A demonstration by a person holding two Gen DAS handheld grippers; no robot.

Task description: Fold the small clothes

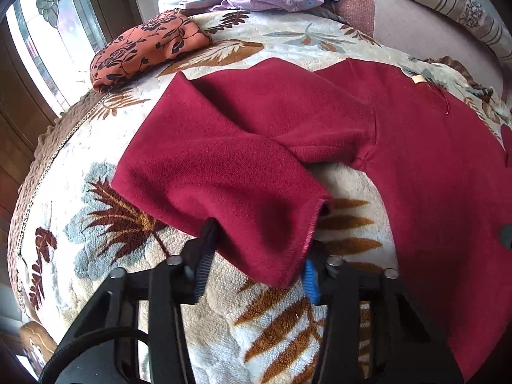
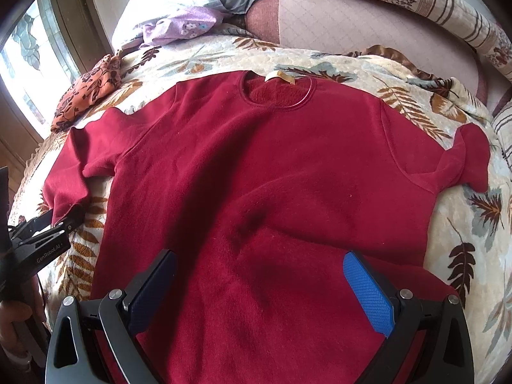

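Left gripper (image 1: pixel 256 252) clamps the red sweater's (image 2: pixel 256 176) sleeve cuff (image 1: pixel 288 240); right gripper (image 2: pixel 259 291), fingers apart, hovers over its hem.

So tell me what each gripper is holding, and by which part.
Left gripper: the red shirt, by the cuff end of its sleeve. Right gripper: nothing, open above the shirt's body.

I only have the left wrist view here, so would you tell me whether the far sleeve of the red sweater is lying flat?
Observer: No, the far sleeve is bunched and folded back on itself near the blanket edge.
Operator: Thank you. Where is the right gripper?
Observer: The right gripper hovers open over the lower body of the red sweater.
Operator: Is the neckline visible?
Observer: Yes, the collar lies flat, facing away, with a tan label showing.
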